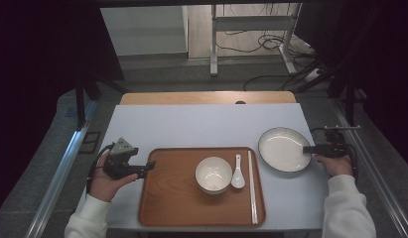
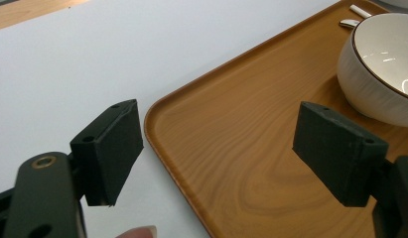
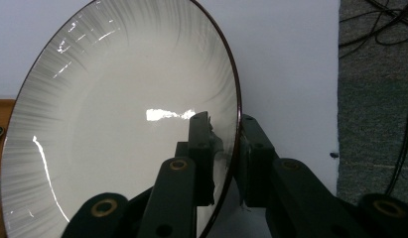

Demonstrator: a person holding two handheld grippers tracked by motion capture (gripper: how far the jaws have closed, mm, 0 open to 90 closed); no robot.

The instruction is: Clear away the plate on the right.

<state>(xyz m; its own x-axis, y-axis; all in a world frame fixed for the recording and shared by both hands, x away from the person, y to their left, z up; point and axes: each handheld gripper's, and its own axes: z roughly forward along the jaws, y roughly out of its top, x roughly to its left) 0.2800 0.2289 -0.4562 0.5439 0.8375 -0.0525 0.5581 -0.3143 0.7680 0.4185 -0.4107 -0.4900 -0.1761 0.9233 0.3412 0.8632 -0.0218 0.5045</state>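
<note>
Right tool (image 3: 226, 158) — jaws narrowed onto the rim of the round white ribbed plate with a dark edge line (image 3: 117, 124), one pad inside the rim, one outside. The plate lies on the pale grey tabletop (image 1: 191, 124), just right of the rectangular wooden tray with rounded corners (image 1: 171, 198). Left tool (image 2: 216, 153) — jaws wide, nothing between the pads; it hovers over the tray's left edge. On the tray stand a round white bowl with a dark rim (image 1: 213, 174), a white ceramic spoon (image 1: 238, 174) just beside it, and a pair of pale chopsticks (image 1: 251, 187) along the right side. No writing can be read.
</note>
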